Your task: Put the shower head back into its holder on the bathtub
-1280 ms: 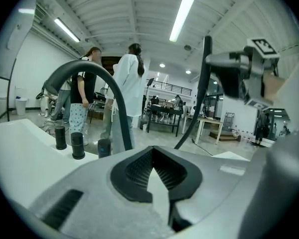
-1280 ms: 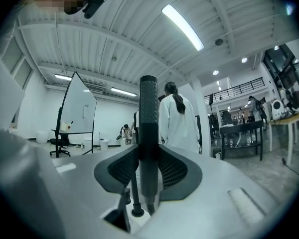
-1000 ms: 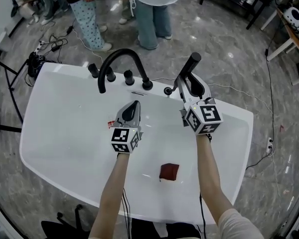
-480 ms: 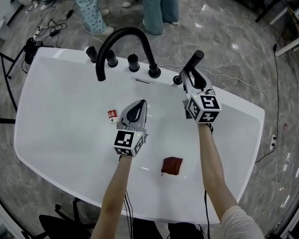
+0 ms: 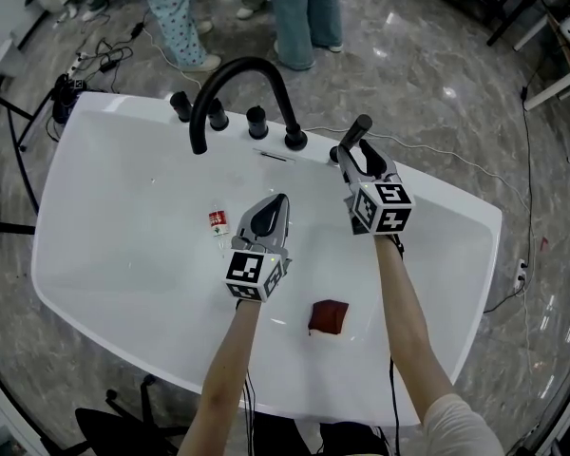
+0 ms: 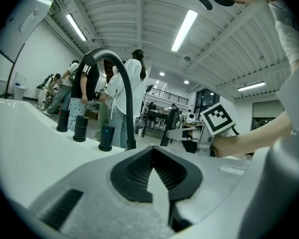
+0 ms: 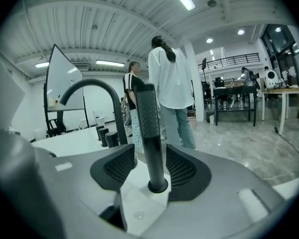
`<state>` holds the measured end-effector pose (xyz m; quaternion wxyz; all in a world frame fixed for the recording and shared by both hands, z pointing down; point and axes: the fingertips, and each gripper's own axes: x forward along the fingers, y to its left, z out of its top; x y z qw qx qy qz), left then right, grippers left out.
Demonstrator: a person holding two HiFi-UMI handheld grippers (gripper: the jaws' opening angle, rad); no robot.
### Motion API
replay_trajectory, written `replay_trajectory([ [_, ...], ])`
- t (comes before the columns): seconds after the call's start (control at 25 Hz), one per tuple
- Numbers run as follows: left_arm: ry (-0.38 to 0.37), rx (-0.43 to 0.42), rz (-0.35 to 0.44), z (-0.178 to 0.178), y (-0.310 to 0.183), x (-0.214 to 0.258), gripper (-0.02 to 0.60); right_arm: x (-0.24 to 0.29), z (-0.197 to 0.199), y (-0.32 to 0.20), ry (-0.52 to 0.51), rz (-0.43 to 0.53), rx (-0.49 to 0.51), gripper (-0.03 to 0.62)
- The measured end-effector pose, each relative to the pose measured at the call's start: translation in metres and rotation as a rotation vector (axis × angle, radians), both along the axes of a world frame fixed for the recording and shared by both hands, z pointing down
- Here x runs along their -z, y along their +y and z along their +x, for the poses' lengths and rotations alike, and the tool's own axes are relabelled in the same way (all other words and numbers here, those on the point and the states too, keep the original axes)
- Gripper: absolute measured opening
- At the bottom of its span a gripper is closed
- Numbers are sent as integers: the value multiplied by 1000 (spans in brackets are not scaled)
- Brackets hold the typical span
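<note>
Presently, nearest the operator, the left gripper hangs over the basin of the bathtub with its jaws fully together and empty; it belongs clear of the rim. Beyond it, the right gripper has its jaws clamped low on the black shower head, which stands upright with its foot in the round holder on the far rim. Seating appears nearly complete: the operator should press straight down along the handle, confirm no tilt, then release without sideways pull
</note>
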<state>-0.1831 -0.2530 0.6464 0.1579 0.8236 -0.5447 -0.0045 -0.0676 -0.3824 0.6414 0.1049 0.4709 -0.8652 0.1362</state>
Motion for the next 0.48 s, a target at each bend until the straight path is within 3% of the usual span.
replay_trajectory([
  [0.24, 40, 4, 78, 17, 12, 71, -6, 86, 28, 62, -112, 76, -39, 190],
  [0.36, 82, 11, 145, 33, 35, 123, -6, 140, 54, 116, -158, 116, -91, 77],
  [0.48, 69, 27, 194, 49, 57, 171, -6, 184, 61, 150, -141, 153, -61, 3],
])
